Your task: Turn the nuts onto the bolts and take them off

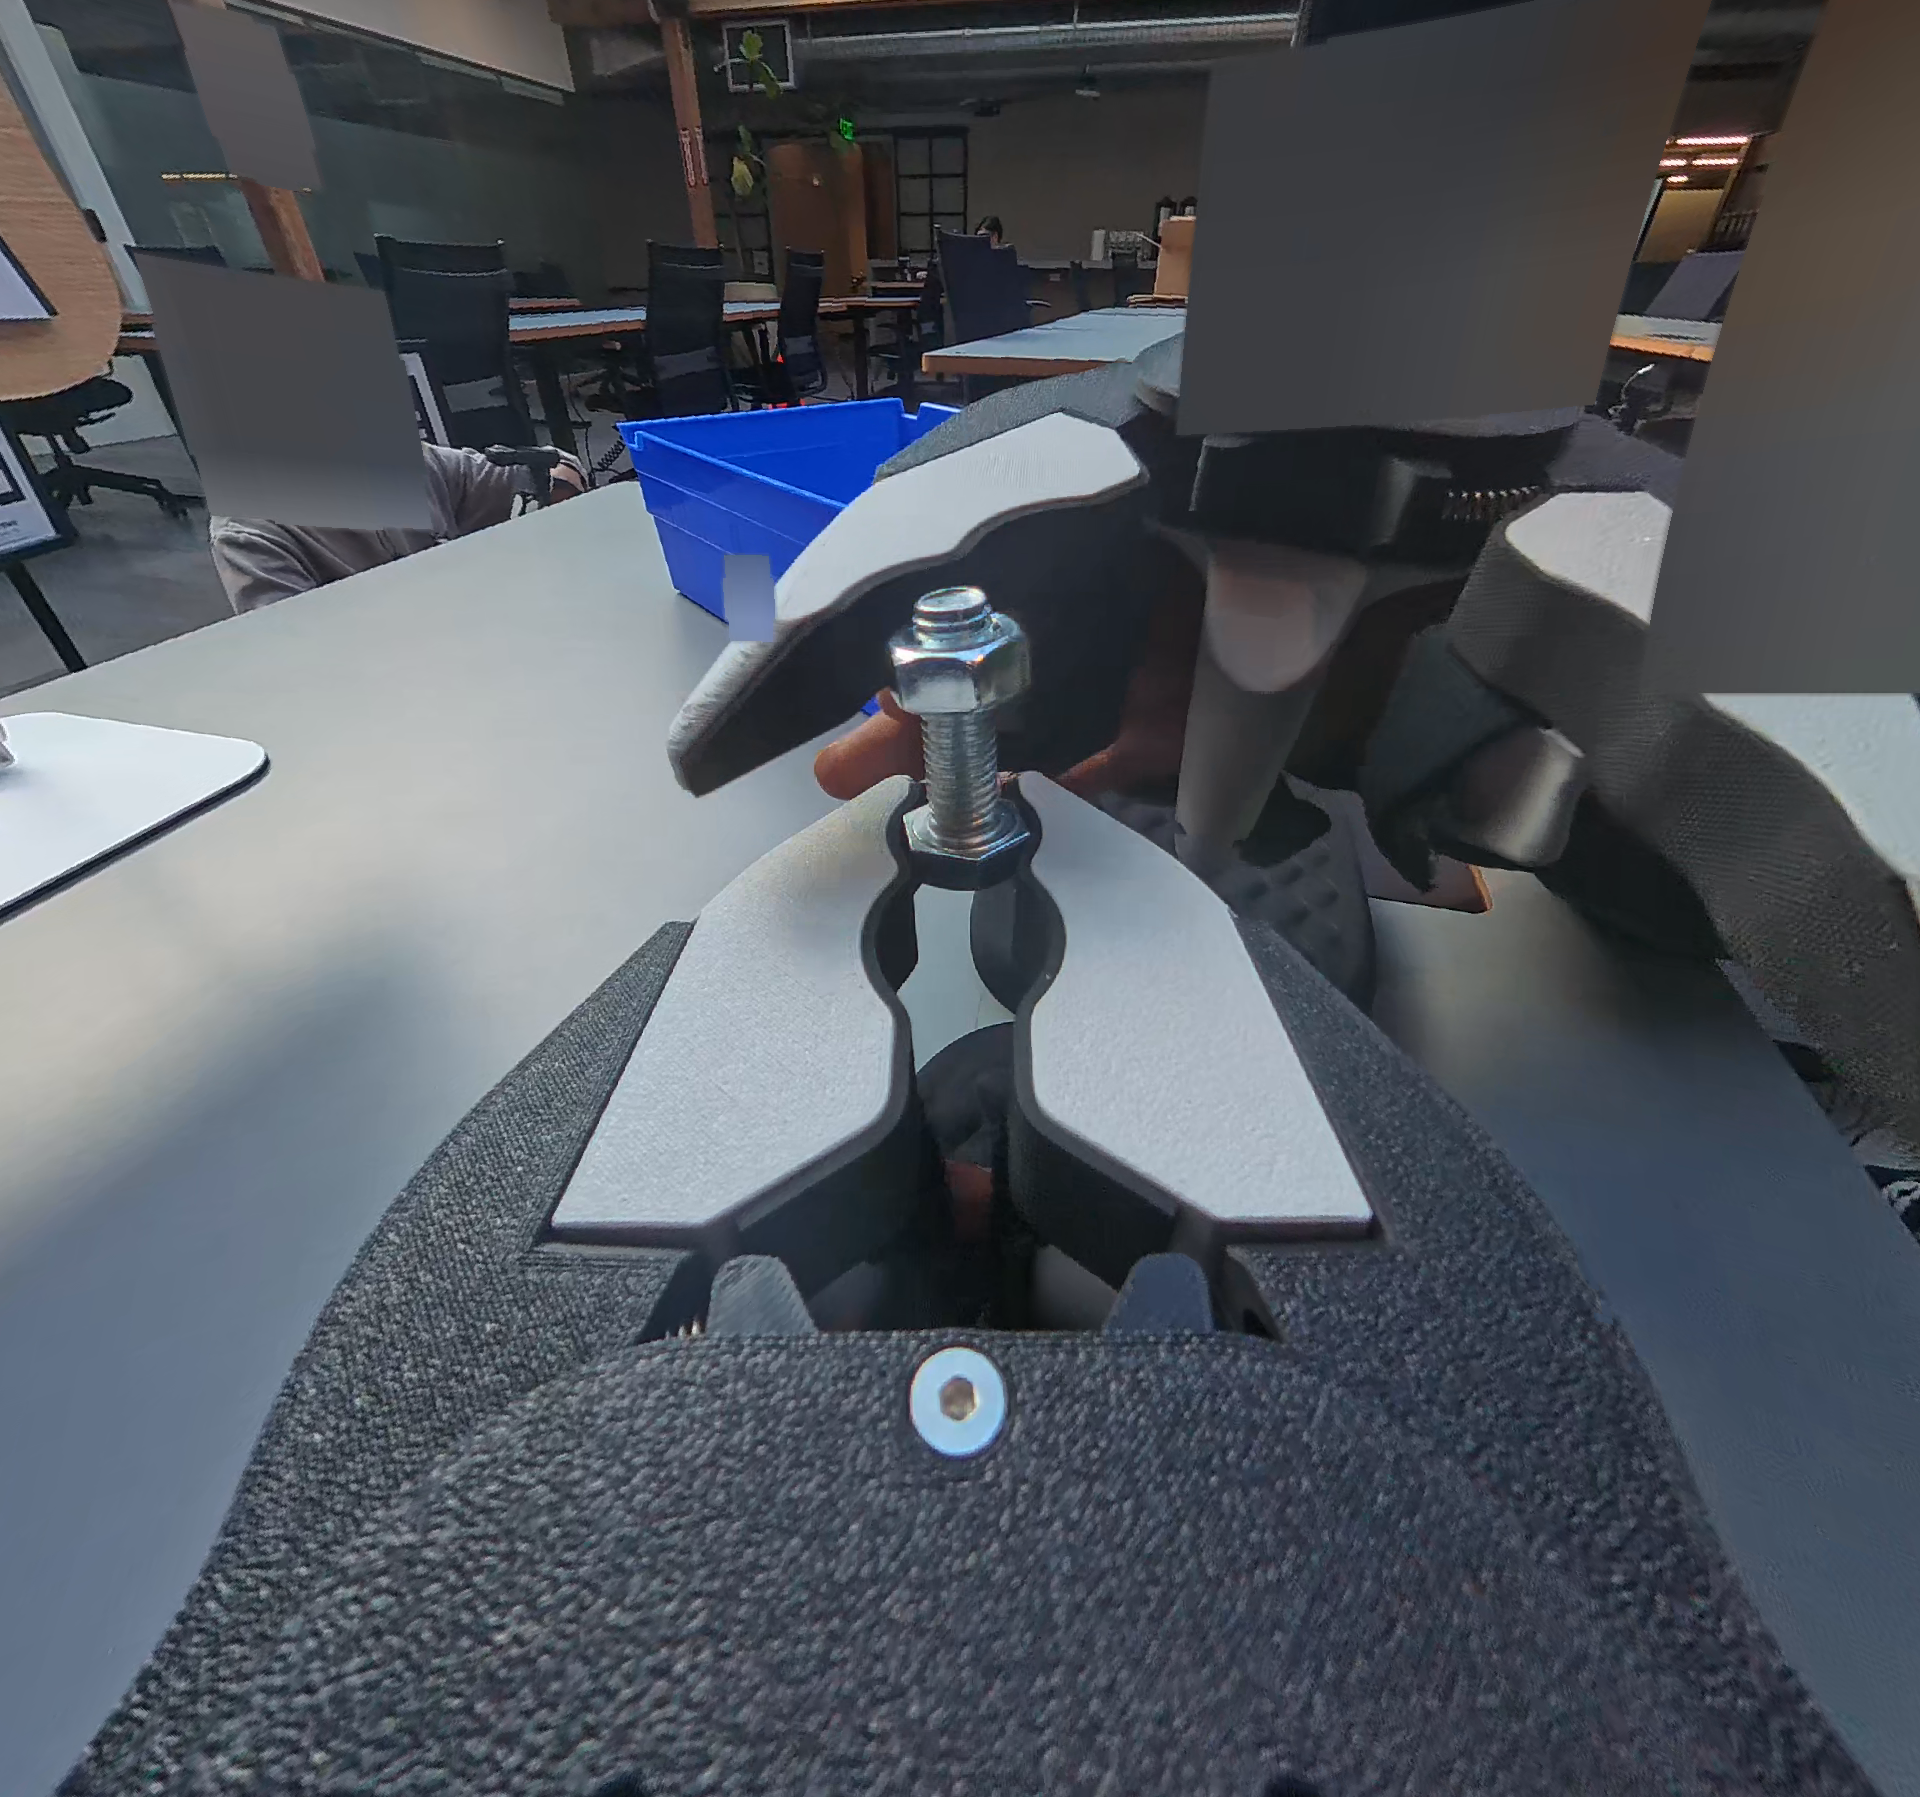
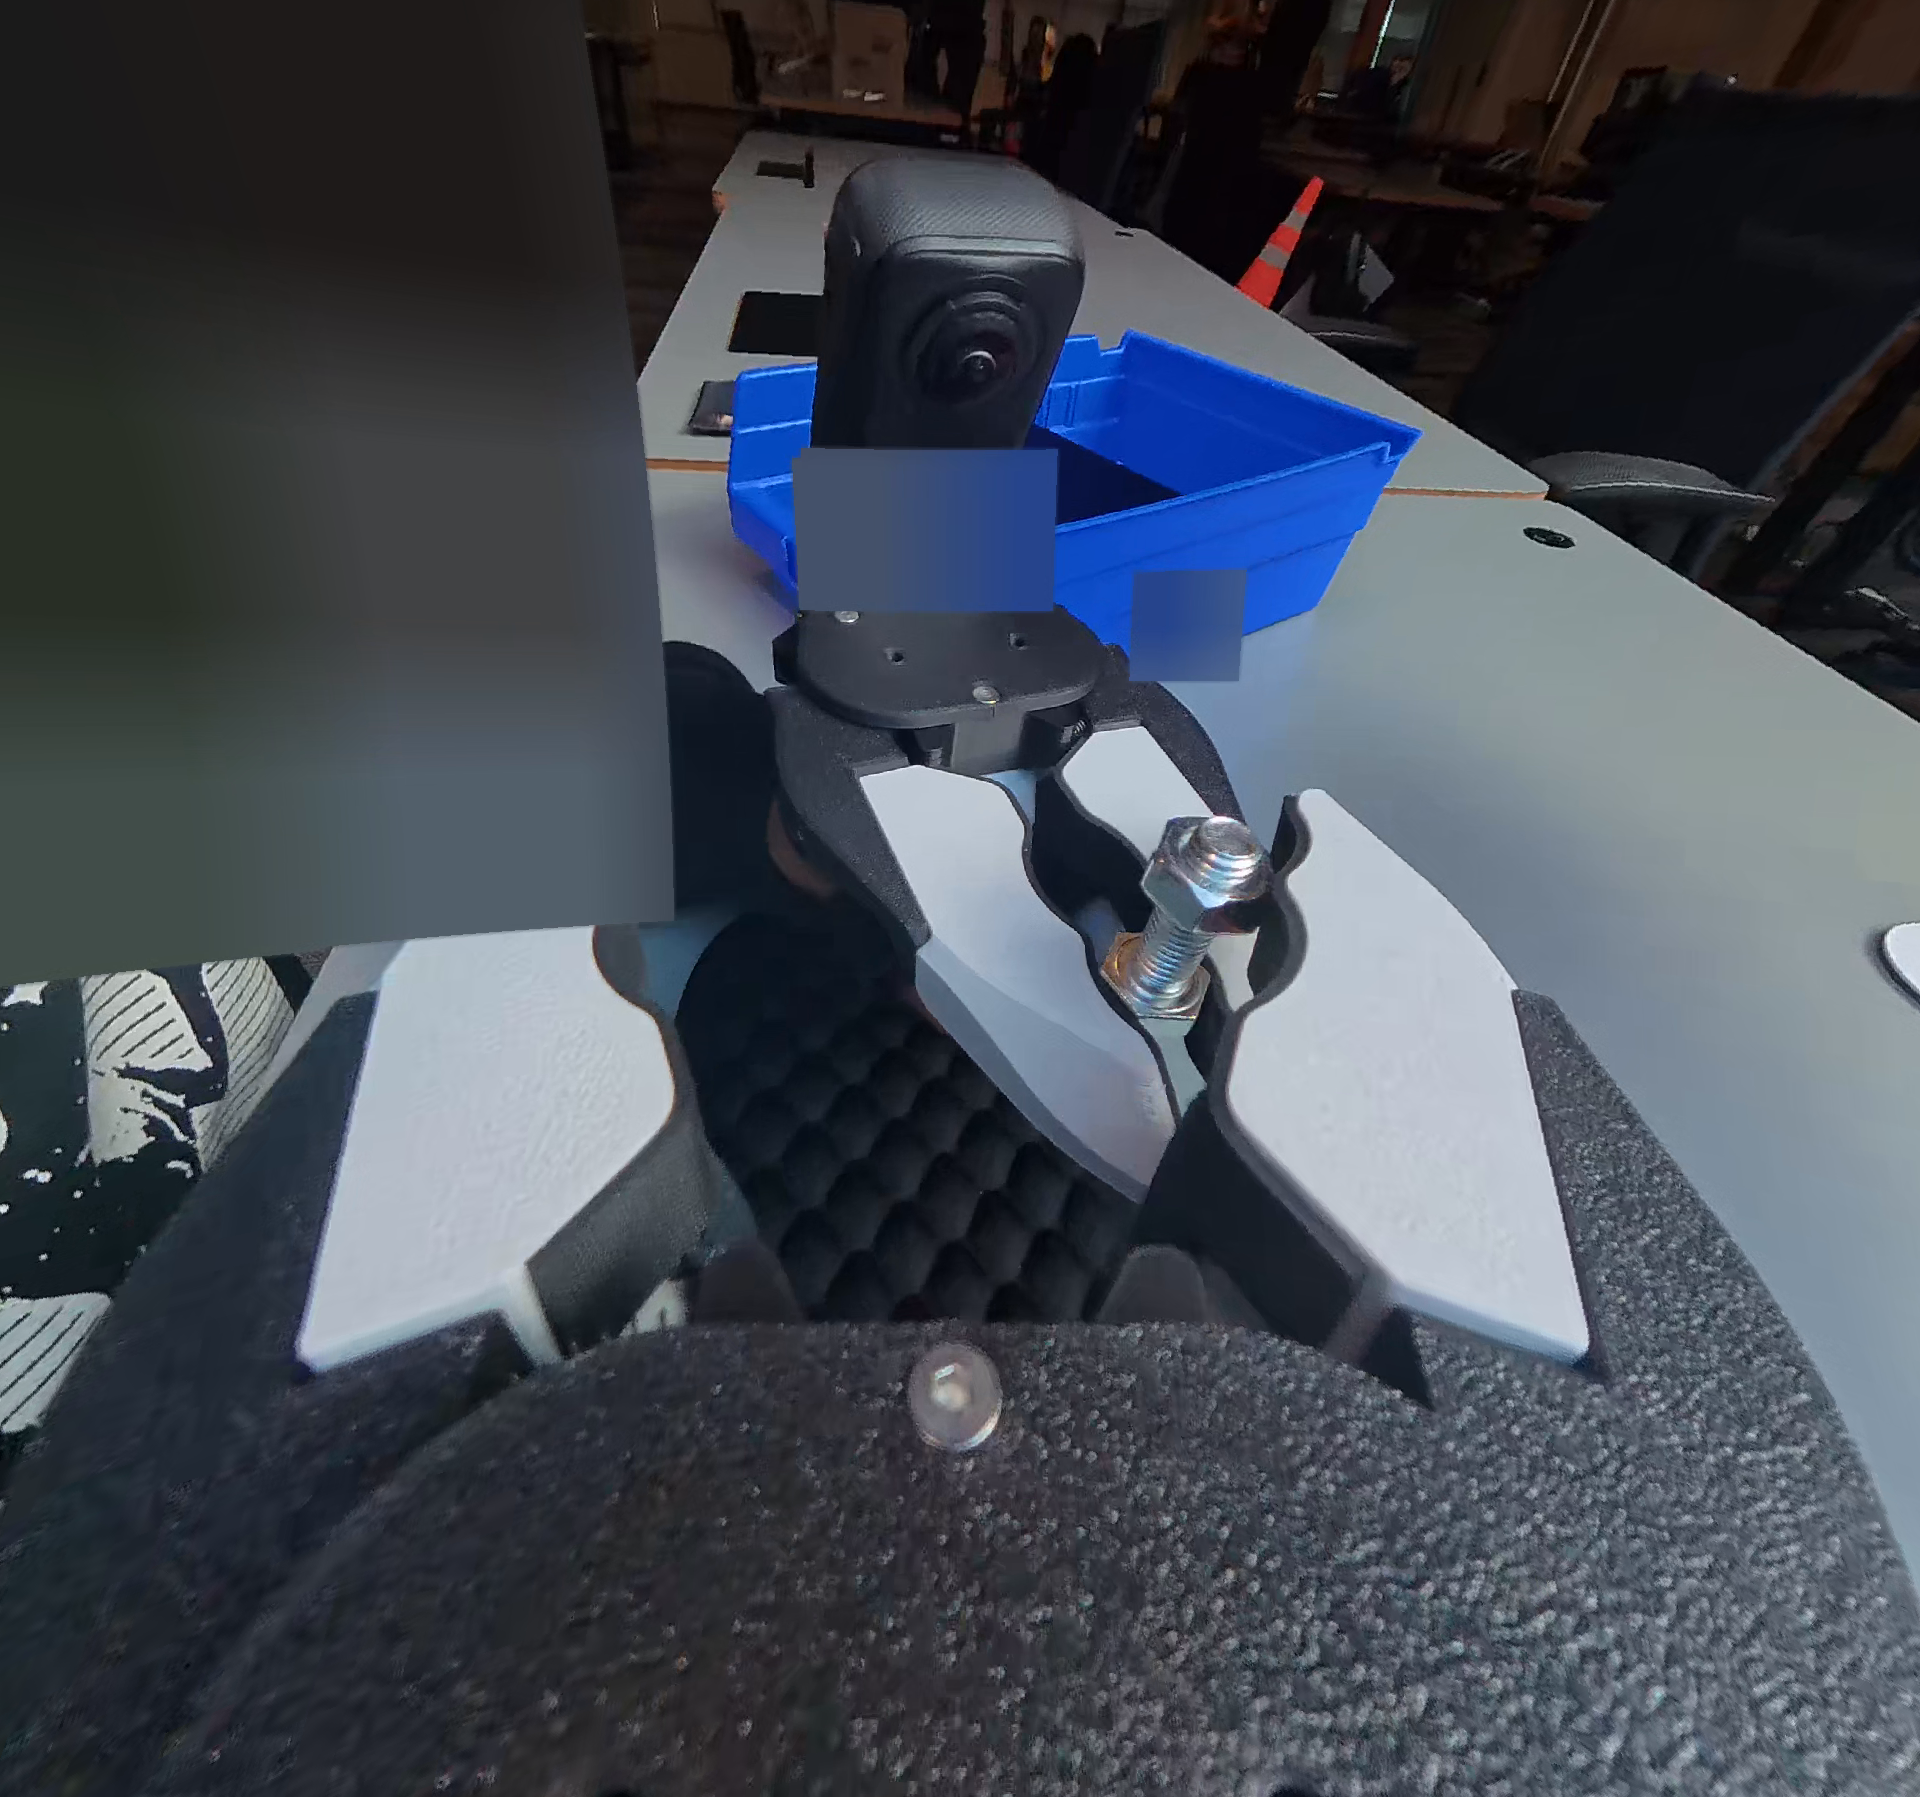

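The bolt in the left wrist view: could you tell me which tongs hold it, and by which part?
The left tongs hold the bolt at its head end, threads pointing up. The right tongs are open around the nut and grip nothing.

Blue bin (image 1: pixel 748 490) behind; open table (image 1: pixel 436 708) left

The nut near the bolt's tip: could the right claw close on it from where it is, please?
Probably yes: the right claw is open, the nut sits exposed beside its right finger, and the left claw grips only the bolt head.
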Demonstrator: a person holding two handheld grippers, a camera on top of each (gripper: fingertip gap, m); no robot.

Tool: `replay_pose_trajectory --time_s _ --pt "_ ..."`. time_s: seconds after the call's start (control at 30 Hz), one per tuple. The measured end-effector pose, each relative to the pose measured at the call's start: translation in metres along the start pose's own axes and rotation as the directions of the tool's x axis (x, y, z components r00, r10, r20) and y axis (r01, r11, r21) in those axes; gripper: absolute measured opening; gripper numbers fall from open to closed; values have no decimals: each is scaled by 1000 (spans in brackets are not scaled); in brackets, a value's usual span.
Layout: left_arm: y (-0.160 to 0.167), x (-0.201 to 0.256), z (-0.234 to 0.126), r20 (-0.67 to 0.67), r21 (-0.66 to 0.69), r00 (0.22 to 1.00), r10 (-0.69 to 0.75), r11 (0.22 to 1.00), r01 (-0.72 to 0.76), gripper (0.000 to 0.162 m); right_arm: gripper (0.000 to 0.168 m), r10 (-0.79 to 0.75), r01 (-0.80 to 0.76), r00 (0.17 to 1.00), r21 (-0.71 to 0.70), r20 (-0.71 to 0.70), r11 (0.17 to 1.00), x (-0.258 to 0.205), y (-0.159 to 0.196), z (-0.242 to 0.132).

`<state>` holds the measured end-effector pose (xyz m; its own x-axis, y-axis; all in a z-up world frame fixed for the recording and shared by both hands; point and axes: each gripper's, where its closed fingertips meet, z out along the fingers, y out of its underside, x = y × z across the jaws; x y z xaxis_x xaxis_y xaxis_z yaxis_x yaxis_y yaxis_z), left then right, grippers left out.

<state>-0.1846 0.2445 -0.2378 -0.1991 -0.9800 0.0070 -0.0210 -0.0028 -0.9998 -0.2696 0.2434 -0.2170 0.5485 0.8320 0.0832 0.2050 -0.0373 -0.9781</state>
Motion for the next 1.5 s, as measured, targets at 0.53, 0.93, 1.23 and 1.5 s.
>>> replay_pose_trajectory --time_s 0.53,0.93,1.23,1.5 --pt "-2 -2 -1 9 14 1000 -9 1000 9 14 97 61 -58 996 52 -59 997 -10 -2 -29" --pt "-1 -2 -1 7 12 1000 -9 1000 9 13 95 59 -42 990 134 -125 990 12 -11 -35" --pt "-1 -1 0 -1 5 1000 -9 1000 9 14 108 10 -9 1000 80 -17 997 7 -8 -4" --pt "-1 -2 -1 4 12 1000 -11 1000 11 14 106 -5 6 1000 47 -24 999 2 -4 -8"
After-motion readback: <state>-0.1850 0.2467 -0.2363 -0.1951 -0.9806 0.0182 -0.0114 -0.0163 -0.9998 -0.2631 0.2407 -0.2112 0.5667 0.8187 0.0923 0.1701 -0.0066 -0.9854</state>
